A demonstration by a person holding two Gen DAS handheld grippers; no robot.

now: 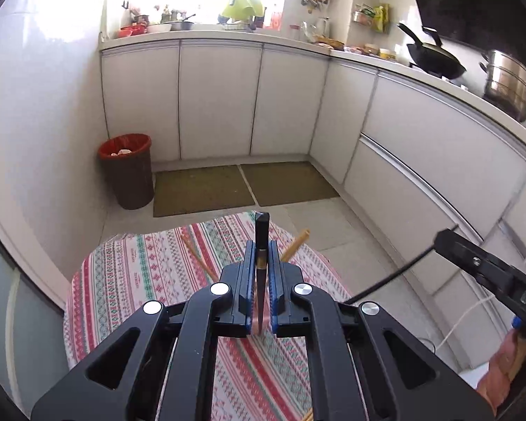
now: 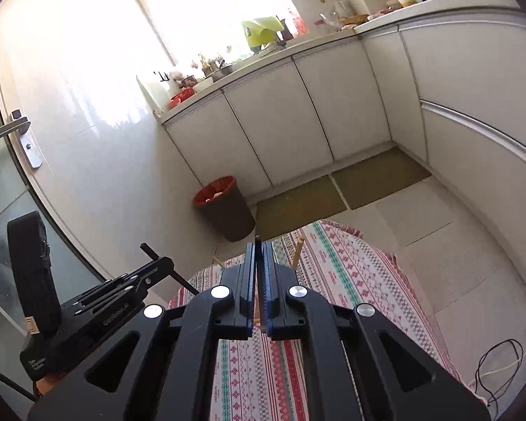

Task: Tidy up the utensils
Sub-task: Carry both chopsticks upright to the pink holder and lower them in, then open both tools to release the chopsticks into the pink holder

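In the left wrist view, the left tongs (image 1: 262,245) pinch a black chopstick (image 1: 262,231) that juts past their tips, above a striped tablecloth (image 1: 150,263) where wooden chopsticks (image 1: 295,244) lie just beyond. In the right wrist view, the right tongs (image 2: 258,249) pinch another dark chopstick (image 2: 258,245) over the same cloth.

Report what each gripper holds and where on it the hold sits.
The left gripper is shut on a black chopstick, clamped just below its thick end. The right gripper is shut on another dark chopstick, only its tip showing past the fingers.
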